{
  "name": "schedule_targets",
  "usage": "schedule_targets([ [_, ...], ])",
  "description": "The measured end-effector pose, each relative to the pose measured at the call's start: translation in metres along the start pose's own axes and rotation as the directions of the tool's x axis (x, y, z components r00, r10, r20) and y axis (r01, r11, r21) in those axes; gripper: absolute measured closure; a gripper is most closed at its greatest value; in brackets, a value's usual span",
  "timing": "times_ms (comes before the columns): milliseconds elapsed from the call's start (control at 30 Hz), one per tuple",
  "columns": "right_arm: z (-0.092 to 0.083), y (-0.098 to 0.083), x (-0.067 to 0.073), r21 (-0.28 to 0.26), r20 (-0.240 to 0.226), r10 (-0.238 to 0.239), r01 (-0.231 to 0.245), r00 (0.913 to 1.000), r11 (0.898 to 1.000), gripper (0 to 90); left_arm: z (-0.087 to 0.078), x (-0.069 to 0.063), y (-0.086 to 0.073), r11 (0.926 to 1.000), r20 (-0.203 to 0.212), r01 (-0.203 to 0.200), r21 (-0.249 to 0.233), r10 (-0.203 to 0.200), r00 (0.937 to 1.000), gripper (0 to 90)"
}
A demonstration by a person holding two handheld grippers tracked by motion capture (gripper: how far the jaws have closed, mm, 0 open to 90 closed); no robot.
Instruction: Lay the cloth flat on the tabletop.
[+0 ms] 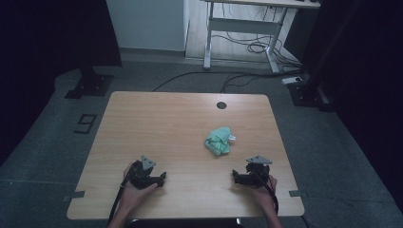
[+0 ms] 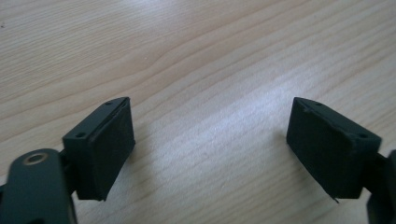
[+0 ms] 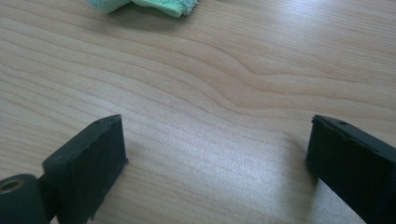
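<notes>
Pale wood with a fine grain makes the top of the bench (image 1: 157,123), and on it lies one crumpled green cloth (image 1: 218,140). The cloth sits right of the middle of the bench, a little toward the far side, below the small dark round hole (image 1: 221,105) near the far edge. A small white tag sticks out at the right side of the cloth.

The left tongs (image 1: 162,178) are near the front edge of the bench, on the left, held in the person's left hand (image 1: 134,190). In the left gripper view the left tongs (image 2: 210,140) stand wide open, with only bare wood between the two black jaws. They are well apart from the cloth.

The right tongs (image 1: 235,175) are near the front edge on the right, held in the person's right hand (image 1: 264,190), and they point toward the middle of the bench. In the right gripper view the right tongs (image 3: 217,154) are also wide open and hold nothing. The cloth (image 3: 144,5) appears at the upper edge of that view, ahead of the jaws and not touching them. In the high view the cloth is nearer to the right tongs than to the left ones, but it is apart from both.

Behind the bench, on the grey floor (image 1: 157,76), stands a white desk frame (image 1: 242,28) with dark cables (image 1: 252,47) under it.
</notes>
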State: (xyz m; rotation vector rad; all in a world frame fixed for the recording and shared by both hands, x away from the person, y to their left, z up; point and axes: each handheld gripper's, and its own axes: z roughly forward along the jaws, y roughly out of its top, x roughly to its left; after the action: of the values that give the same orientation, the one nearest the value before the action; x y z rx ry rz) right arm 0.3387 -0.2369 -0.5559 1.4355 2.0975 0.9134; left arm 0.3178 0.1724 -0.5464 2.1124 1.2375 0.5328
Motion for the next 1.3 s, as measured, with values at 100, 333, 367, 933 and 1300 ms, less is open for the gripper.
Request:
schedule_targets([
  [100,-0.002,-0.001,0.0,-0.005,0.003,0.004,-0.004,1.0,1.0,6.9,-0.002,0.0,-0.001,1.0,0.009,-0.006,0.005,0.006,0.9999,14.8],
  [333,-0.007,-0.005,-0.001,-0.026,0.022,0.043,-0.042,0.9989,0.999,13.1,-0.016,-0.003,-0.001,0.999,-0.01,-0.022,-0.039,0.022,0.9997,16.1],
  [367,-0.007,-0.005,-0.001,-0.027,0.021,0.047,-0.046,0.9987,0.999,13.2,-0.017,-0.003,-0.001,0.999,-0.008,-0.021,-0.04,0.021,0.9998,16.5],
  [933,-0.017,-0.002,0.001,-0.066,0.019,0.058,-0.056,0.9982,0.996,14.0,-0.028,-0.001,-0.003,0.9991,-0.003,0.016,-0.039,-0.016,0.9999,25.2],
  [1300,-0.023,0.007,0.009,-0.106,-0.002,0.039,-0.039,0.9993,0.994,13.6,-0.032,-0.005,-0.001,0.9974,-0.005,-0.002,-0.073,0.001,1.0,31.6],
])
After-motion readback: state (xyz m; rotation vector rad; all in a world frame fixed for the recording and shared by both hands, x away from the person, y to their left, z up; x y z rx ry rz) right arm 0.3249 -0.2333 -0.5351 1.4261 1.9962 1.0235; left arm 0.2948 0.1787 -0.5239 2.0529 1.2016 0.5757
